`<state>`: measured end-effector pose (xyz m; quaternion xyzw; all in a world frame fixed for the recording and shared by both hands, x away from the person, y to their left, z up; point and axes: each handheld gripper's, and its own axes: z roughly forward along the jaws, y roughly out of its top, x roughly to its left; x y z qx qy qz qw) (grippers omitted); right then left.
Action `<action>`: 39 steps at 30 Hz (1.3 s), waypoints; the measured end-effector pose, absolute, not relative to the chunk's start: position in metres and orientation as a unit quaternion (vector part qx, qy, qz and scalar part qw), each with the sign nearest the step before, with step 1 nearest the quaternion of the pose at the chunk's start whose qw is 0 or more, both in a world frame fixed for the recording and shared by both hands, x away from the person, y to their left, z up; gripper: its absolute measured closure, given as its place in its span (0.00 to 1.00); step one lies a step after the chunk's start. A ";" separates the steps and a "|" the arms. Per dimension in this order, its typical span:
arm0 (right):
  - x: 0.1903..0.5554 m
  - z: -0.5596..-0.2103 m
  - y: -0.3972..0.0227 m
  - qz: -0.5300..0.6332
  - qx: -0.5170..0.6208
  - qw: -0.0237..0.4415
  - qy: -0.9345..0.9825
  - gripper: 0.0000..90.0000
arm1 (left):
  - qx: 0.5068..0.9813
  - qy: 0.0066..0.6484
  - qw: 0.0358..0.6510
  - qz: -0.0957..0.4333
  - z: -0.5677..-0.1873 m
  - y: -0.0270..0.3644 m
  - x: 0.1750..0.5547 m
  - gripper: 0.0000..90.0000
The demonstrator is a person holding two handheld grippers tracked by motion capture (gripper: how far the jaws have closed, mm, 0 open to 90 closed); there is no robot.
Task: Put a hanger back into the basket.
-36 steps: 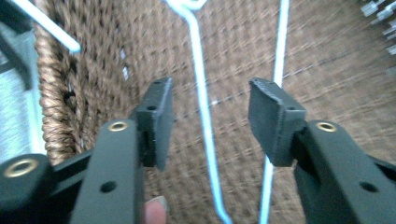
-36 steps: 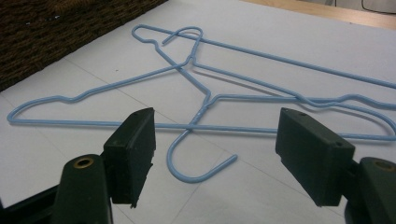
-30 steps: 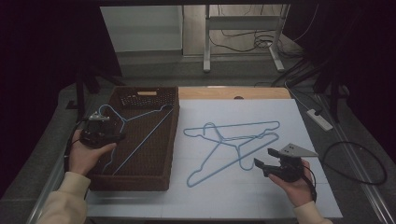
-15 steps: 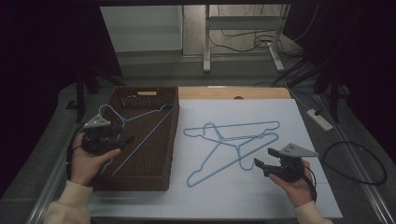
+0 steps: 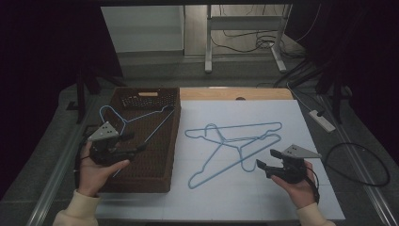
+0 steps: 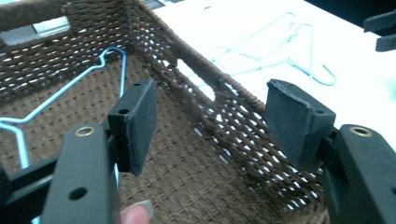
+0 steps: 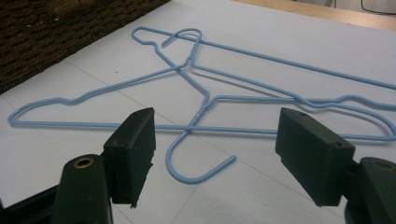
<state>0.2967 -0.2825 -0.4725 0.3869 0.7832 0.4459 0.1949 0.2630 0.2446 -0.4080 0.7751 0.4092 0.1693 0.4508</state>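
A brown woven basket [image 5: 136, 184] stands on the left of the table, and a blue wire hanger [image 5: 123, 121] lies inside it. My left gripper [image 5: 136, 142] hovers over the basket's left part. Its jaws have just been opening and stand open with nothing between them. In the left gripper view that gripper [image 6: 212, 123] faces the basket wall [image 6: 224, 105], with the hanger [image 6: 70, 86] off to its left. Two more blue hangers [image 5: 235, 141] lie crossed on the white sheet. My right gripper [image 5: 266, 158] rests open beside them, its jaws [image 7: 215, 154] either side of one hanger's hook [image 7: 196, 165] without touching it.
The white sheet [image 5: 282, 197] covers most of the table, with a wooden strip [image 5: 235, 93] at its far edge. A power strip [image 5: 322, 120] and a looped cable [image 5: 357, 165] lie to the right. Table legs and cables stand beyond the far edge.
My left gripper has drawn back toward the person over the basket, away from the hanger, and its jaws stand wider. The right gripper and the two hangers on the sheet have not moved.
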 end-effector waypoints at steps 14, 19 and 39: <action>0.296 -0.469 -0.288 0.451 0.391 0.195 0.778 0.33 | 0.777 0.378 0.480 0.150 -0.416 0.215 0.252 0.39; 0.297 -0.470 -0.289 0.448 0.390 0.195 0.781 0.33 | 0.775 0.379 0.484 0.146 -0.419 0.213 0.250 0.39; 0.298 -0.471 -0.286 0.443 0.382 0.193 0.788 0.33 | 0.772 0.376 0.493 0.140 -0.422 0.204 0.245 0.39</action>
